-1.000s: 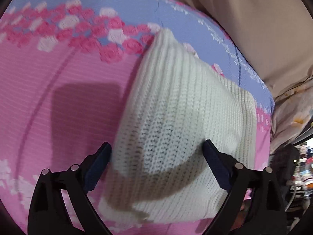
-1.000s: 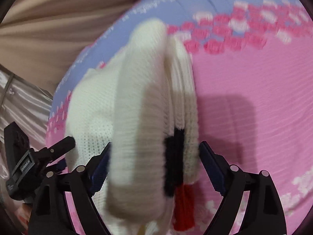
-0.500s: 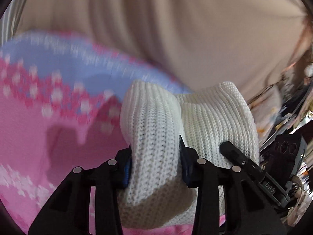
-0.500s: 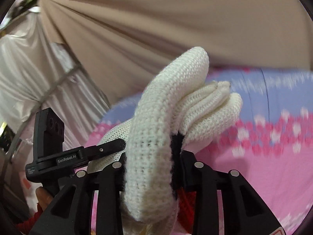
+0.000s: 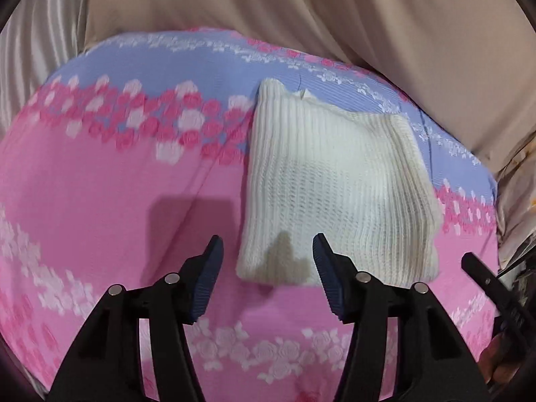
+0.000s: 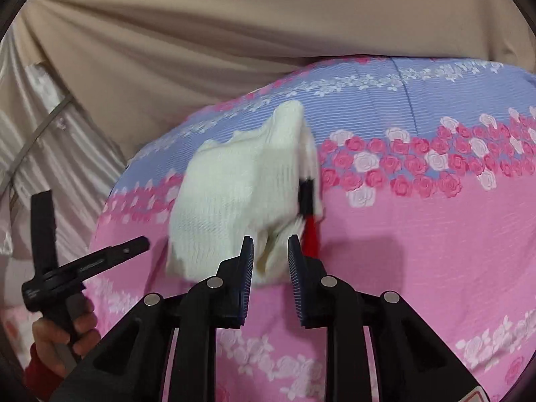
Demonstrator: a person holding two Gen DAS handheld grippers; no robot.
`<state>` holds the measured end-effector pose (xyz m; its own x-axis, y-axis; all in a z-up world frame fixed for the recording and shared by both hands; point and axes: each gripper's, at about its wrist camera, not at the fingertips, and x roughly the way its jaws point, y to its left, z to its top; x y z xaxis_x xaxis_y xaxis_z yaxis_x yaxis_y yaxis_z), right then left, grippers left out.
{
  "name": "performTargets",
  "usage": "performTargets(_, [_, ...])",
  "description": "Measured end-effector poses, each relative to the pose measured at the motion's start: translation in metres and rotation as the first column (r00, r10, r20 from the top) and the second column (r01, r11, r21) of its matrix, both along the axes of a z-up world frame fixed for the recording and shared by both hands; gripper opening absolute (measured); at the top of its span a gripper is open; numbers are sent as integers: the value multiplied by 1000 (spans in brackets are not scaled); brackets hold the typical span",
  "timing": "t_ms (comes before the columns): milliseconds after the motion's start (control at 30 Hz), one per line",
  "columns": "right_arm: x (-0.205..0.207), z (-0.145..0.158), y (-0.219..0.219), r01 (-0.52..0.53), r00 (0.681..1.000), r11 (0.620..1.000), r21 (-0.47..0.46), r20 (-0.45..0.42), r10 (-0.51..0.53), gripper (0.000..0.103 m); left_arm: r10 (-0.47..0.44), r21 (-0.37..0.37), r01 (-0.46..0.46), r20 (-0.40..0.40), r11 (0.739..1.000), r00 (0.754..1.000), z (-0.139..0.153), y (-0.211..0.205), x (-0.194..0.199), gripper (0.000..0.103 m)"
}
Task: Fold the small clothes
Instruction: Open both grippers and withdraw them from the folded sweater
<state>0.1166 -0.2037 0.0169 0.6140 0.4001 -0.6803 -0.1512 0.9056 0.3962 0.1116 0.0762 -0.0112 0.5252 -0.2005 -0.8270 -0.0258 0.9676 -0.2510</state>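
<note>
A folded white knit garment (image 5: 335, 194) lies released on the floral bedspread (image 5: 100, 184), the left tool (image 5: 266, 278) gaping empty and the right tool (image 6: 269, 278) narrowly parted, gripping nothing.

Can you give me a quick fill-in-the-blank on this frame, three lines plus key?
1. The knit garment is mostly ____ in colour.
2. It lies on a floral bedspread whose near part is ____.
3. Between the pads of the left gripper there is ____ gripped.

Missing words: white; pink; nothing
</note>
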Motion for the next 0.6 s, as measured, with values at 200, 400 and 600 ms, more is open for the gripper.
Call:
performTargets(200, [48, -60, 43, -41, 994, 952, -302, -105, 10, 4, -19, 173, 28, -56, 985, 998, -27, -30, 18, 56])
performTargets(400, [-2, -30, 25, 52, 997, 964, -260, -45, -66, 11, -21, 210, 34, -66, 977, 998, -32, -32, -2, 55])
performTargets(600, [-66, -23, 22, 130, 991, 939, -318, 4, -136, 44, -49, 295, 49, -8, 954, 999, -10, -51, -46, 73])
